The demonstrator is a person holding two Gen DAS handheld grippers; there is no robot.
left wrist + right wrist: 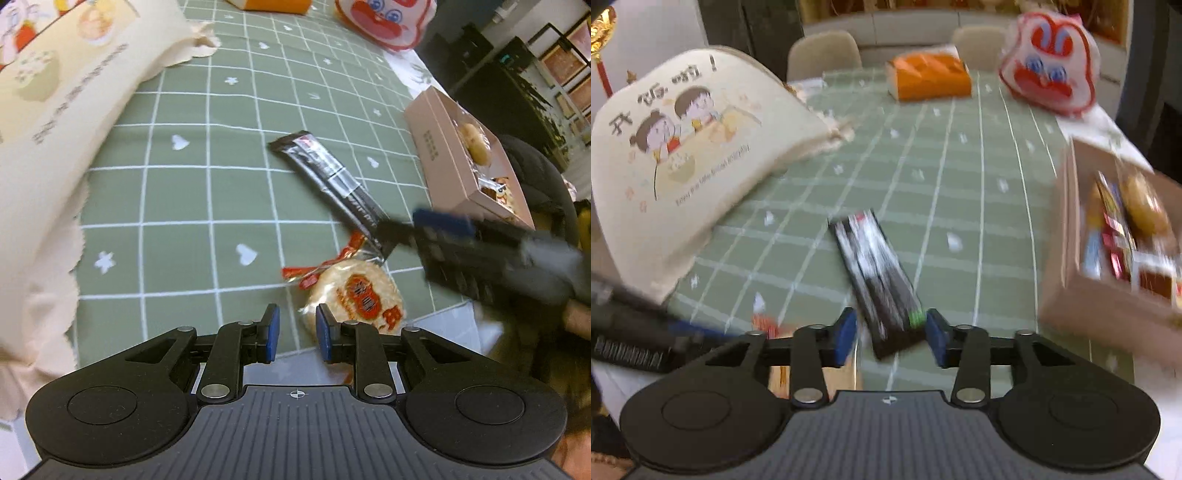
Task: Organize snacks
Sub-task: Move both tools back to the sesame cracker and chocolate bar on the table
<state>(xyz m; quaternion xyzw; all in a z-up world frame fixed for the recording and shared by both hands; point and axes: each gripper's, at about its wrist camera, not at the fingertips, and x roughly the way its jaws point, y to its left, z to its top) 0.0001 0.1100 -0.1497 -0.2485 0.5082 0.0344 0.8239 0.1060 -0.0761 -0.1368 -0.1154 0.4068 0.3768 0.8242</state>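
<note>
Right gripper lining up on the black packet; left gripper idle over the rice cracker.

The black packet [875, 280] lies flat on the bench [960, 206], its near end between the right gripper's [891, 334] fingers, which stand apart and do not visibly press it, apparently straddling it for a pinch. At 3 o'clock the box [1067, 266] holds sorted snacks, the likely destination. The rice cracker [358, 295] lies loose just ahead of the left gripper [297, 334], whose fingers are narrowly apart and grip nothing. A cream bag [683, 155] sits at 10 o'clock.
</note>
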